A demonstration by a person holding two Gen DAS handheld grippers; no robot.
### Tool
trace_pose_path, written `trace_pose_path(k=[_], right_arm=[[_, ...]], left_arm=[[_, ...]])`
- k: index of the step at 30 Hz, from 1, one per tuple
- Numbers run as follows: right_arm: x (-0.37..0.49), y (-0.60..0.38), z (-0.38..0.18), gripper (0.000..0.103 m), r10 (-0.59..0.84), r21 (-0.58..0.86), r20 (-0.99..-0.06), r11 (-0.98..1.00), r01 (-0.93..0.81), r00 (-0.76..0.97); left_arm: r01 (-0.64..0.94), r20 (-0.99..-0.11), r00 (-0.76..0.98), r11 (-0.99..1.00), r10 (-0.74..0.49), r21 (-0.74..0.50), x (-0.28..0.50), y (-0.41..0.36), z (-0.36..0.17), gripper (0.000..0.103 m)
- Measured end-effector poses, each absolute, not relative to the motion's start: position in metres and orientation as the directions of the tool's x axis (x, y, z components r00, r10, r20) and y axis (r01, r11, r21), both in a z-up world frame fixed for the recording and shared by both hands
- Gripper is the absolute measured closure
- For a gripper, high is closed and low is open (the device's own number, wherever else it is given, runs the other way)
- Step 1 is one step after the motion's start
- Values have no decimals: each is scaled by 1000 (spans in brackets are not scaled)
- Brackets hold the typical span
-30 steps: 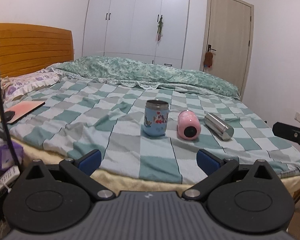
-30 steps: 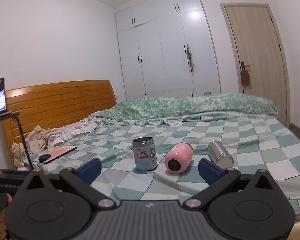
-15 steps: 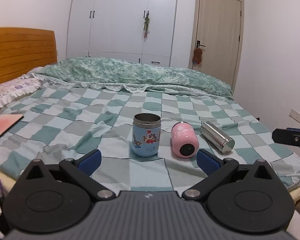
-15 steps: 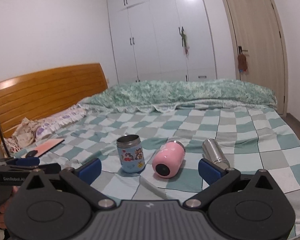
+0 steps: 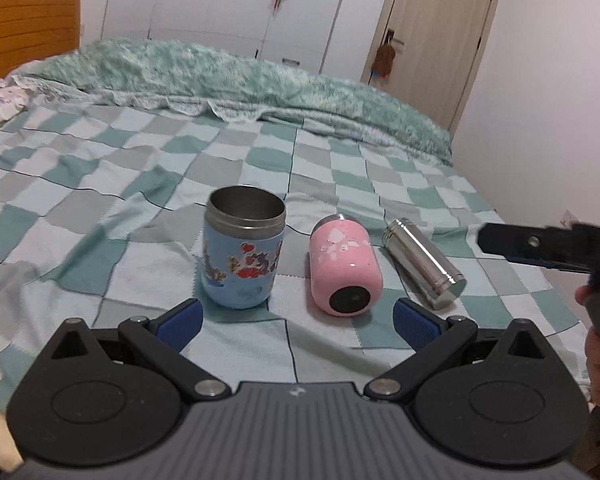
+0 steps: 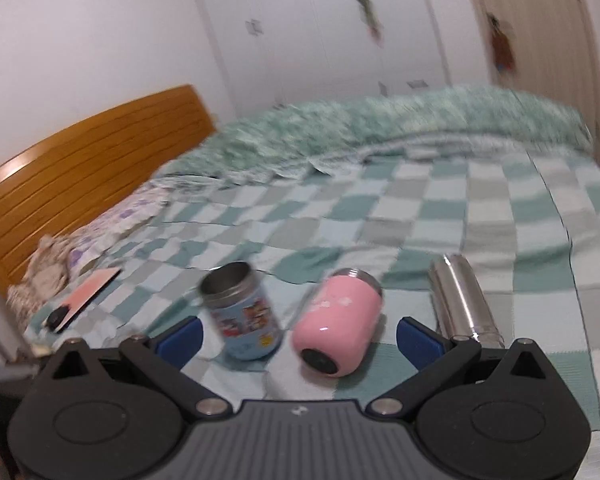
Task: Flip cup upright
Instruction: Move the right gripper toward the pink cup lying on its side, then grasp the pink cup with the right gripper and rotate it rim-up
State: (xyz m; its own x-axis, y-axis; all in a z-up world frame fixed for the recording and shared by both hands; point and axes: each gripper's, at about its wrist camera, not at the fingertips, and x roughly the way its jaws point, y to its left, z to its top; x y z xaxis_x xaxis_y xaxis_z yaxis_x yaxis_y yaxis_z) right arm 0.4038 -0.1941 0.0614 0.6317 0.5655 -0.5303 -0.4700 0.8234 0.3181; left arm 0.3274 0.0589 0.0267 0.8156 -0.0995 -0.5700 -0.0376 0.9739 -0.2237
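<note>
A pink cup [image 5: 345,268] lies on its side on the checked bedspread, its base toward me. A blue cartoon cup [image 5: 242,254] stands upright to its left. A steel cup [image 5: 424,262] lies on its side to the right. My left gripper [image 5: 296,320] is open and empty, just short of the blue and pink cups. In the right wrist view the pink cup [image 6: 338,322], blue cup [image 6: 242,314] and steel cup [image 6: 462,304] show too. My right gripper [image 6: 298,334] is open and empty, close before the pink cup.
The right gripper's black body [image 5: 548,246] and a hand show at the right edge of the left wrist view. A folded green quilt [image 5: 236,80] lies across the bed's far side. A pink pad with a black mouse [image 6: 88,296] lies by the wooden headboard [image 6: 80,160].
Both grippers have moved forward and down toward the cups, which now look larger and closer. The cups have not moved. Both jaws stay open.
</note>
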Motion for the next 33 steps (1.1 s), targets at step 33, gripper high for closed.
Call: trace_pose_path(k=[33], right_arm=[[612,-114,-54,9,550,434,-793,812,-390,263]], left_arm=[[306,-655,692,945,-305,-117,496,2,-13,2]])
